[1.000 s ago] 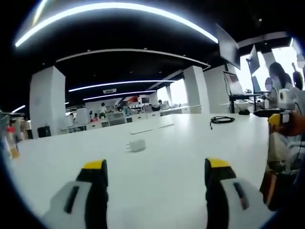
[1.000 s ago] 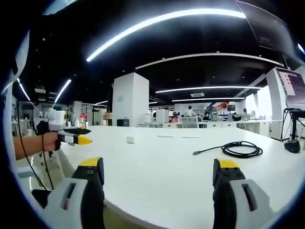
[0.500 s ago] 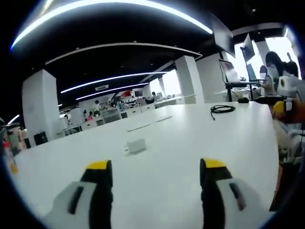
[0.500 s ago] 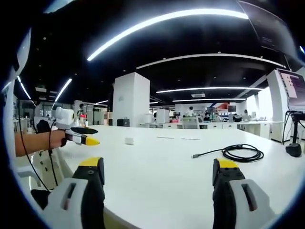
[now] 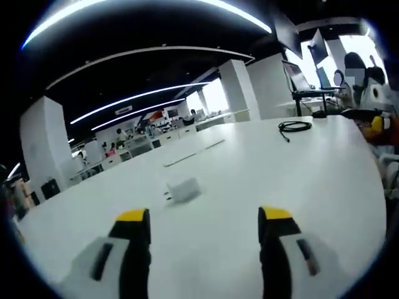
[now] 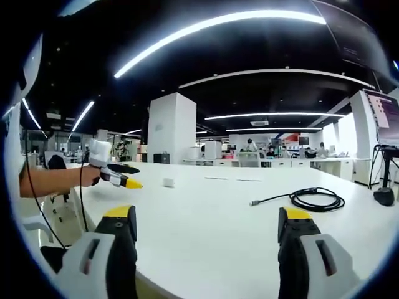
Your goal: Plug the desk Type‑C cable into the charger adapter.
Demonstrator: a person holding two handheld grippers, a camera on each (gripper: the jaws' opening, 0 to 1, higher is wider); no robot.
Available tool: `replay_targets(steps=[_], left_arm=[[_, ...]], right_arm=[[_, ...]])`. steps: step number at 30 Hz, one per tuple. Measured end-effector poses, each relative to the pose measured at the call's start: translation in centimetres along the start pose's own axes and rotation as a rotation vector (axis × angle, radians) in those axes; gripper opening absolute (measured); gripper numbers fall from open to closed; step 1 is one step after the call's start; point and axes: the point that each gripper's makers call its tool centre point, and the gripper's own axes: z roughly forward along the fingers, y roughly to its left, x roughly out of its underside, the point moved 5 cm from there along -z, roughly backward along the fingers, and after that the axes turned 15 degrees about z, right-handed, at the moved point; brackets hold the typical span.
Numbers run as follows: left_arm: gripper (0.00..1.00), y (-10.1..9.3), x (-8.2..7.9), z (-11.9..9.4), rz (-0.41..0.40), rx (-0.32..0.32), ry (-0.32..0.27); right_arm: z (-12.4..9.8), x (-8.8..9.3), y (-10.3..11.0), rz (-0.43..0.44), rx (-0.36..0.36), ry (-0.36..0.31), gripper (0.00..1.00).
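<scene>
Light source: long ceiling light strips [image 6: 212, 28] are seen curving across a dark ceiling; daylight enters through windows [image 5: 358, 53] beyond the bench [image 5: 249, 187].
Brightness: the bench top is evenly lit and pale; the ceiling is left dim.
Glare: the windows are blown out to white.
Blur: the left gripper view is smeared overall, the charger adapter [image 5: 184, 189] softened; the right gripper view is sharper.
Distortion: straight lines are bowed toward the edges.

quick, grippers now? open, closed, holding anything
Left gripper: jaws open, holding nothing, charger adapter ahead.
Right gripper: jaws open, holding nothing, Type-C cable ahead.
</scene>
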Motion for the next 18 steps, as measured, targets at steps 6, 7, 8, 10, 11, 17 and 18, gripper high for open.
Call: replay_targets(steps=[6, 7, 8, 10, 11, 17, 18], left_arm=[[0.67, 0.5, -0.1, 0.8, 0.01, 0.024, 0.01], [0.66, 0.7, -0.2, 1.1, 0.01, 0.027, 0.013], [0.66, 0.9, -0.2, 1.3, 0.01, 0.031, 0.015], [0.64, 1.4, -0.1, 2.0, 0.017, 0.041, 0.023], [0.64, 1.7, 0.0, 2.5, 0.025, 0.047, 0.029], [0.62, 3.8, 0.8, 5.4, 0.056, 0.089, 0.055], [0.62, 3.9, 0.8, 5.6, 0.062, 0.094, 0.056]], right_arm=[[0.0, 0.0, 0.0, 0.0, 0.002, 0.002, 0.95], [0.0, 0.1, -0.1, 0.001, 0.003, 0.005, 0.95], [0.1, 0.1, -0.1, 0.001, 0.004, 0.008, 0.95], [0.1, 0.2, -0.2, 0.004, 0.006, 0.011, 0.95], [0.1, 0.3, -0.3, 0.006, 0.007, 0.011, 0.95], [0.1, 0.3, -0.6, 0.012, 0.01, 0.013, 0.94], [0.1, 0.4, -0.6, 0.011, 0.011, 0.015, 0.94]])
